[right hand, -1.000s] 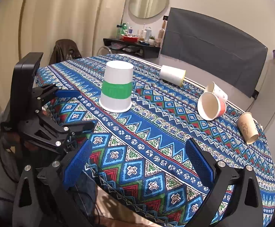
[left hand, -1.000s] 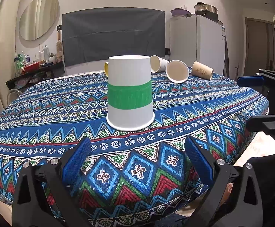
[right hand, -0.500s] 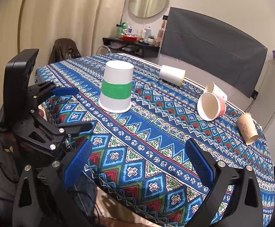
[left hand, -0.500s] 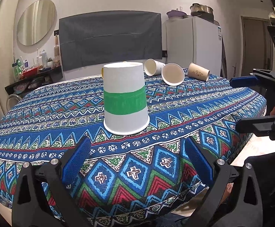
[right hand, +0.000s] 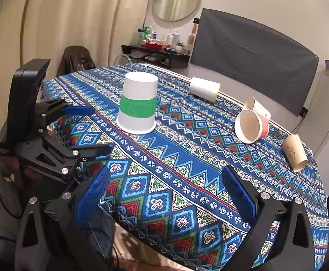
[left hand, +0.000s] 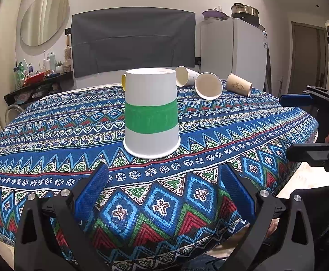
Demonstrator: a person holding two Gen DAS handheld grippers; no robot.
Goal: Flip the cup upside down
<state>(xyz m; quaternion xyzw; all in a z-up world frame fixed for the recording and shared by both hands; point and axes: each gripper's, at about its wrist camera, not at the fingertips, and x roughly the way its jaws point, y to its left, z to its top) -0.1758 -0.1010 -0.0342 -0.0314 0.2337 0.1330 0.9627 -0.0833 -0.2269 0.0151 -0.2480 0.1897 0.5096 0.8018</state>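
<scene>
Green-banded white paper cup [left hand: 151, 113] stands mouth-down, base up, on the patterned tablecloth [left hand: 51, 135] in the left wrist view, dead ahead at twelve o'clock. The left gripper [left hand: 162, 189] hangs over the table's near edge, jaws spread wide and empty, wider than the cup. Three more paper cups lie on their sides near the far edge at one o'clock, and a yellow-rimmed cup [left hand: 123, 81] peeks out from behind the banded one. The right gripper [left hand: 300, 122] shows at three o'clock, off the table edge.

In the right wrist view, the same cup [right hand: 137, 103] sits at eleven o'clock, near the table's left edge. The right gripper [right hand: 164, 194] is wide open, holding nothing. The left gripper [right hand: 90, 131] sits at nine o'clock, just beside the cup, not touching.

Judging by its pose, the cup is already inverted, so the flip looks done; the next move is probably backing away. Bare cloth surrounds the cup, and the other cups lie well apart.
</scene>
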